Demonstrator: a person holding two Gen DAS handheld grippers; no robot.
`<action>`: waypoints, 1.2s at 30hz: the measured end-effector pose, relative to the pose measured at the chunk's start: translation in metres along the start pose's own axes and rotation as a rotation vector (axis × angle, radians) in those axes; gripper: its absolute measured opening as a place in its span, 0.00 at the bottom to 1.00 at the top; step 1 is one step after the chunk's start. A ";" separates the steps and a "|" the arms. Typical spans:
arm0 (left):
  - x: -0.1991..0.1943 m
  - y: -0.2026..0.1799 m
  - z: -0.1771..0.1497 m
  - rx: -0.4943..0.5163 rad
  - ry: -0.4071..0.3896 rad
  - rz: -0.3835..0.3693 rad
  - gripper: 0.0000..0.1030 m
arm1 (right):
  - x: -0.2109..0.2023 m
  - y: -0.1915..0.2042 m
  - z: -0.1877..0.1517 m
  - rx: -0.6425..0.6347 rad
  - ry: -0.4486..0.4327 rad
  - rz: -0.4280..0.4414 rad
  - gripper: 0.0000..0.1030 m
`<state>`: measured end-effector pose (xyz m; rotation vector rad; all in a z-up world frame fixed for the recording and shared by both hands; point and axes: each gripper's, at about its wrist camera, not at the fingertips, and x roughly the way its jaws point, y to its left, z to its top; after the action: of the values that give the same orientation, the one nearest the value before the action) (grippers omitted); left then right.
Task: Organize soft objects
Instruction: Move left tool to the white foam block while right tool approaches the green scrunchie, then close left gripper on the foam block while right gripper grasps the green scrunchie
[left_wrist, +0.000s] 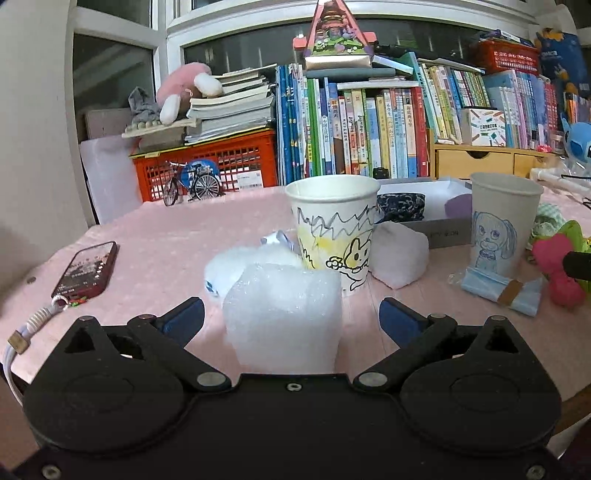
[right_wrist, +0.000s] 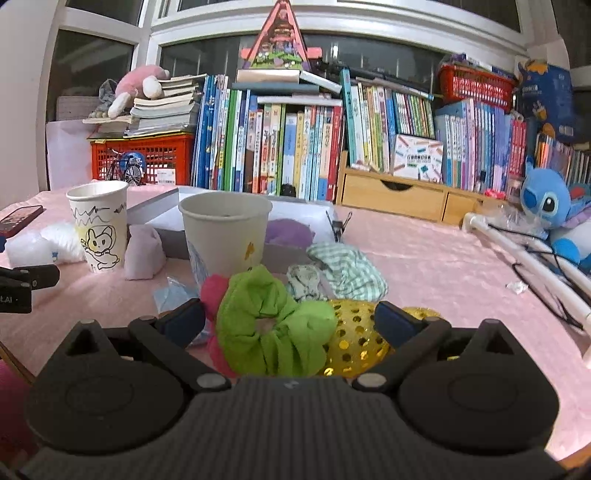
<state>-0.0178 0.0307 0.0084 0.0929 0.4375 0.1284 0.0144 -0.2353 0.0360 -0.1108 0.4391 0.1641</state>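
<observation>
On the far left, well outside the left jaws, a dark red phone (left_wrist: 86, 271) lies flat on the pink table (left_wrist: 155, 236). The left gripper (left_wrist: 291, 319) stands with its jaws spread wide, and a crinkled wad of clear bubble wrap (left_wrist: 282, 317) sits between them, near the left pad but touched by neither, so nothing is held. Just beyond it lie a fluffy white ball (left_wrist: 229, 267) and the paper cup with the rabbit drawing (left_wrist: 334, 230), with a pale soft pouch (left_wrist: 399, 258) just right of that cup and a second cup bearing a dog sketch (left_wrist: 498, 225) further right, outside the right jaw. This looks like the approach to a pick: the next move would be to close gently on the springy wrap, which should compress easily, then carry it to a cup or to the open grey box (right_wrist: 166, 218) behind. The right gripper (right_wrist: 291, 319) is likewise wide open and empty-handed; a ruffled green scrunchie (right_wrist: 273, 325) lies between its jaws, overlapping a pink one (right_wrist: 212, 291) by the left jaw and a gold sequinned one (right_wrist: 351, 332) by the right jaw. A checked green cloth scrunchie (right_wrist: 347, 269) rests beyond them.
</observation>
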 end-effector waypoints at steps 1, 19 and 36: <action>0.001 0.001 -0.001 -0.004 0.002 -0.002 0.96 | 0.000 0.000 0.000 -0.005 -0.004 -0.005 0.99; 0.013 0.002 -0.002 -0.081 0.078 -0.060 0.74 | 0.018 0.012 -0.002 -0.015 0.036 0.056 0.90; 0.013 -0.002 0.002 -0.096 0.073 -0.093 0.59 | 0.023 0.011 -0.002 0.015 0.026 0.063 0.66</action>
<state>-0.0047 0.0301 0.0042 -0.0265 0.5071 0.0610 0.0319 -0.2217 0.0239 -0.0846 0.4705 0.2215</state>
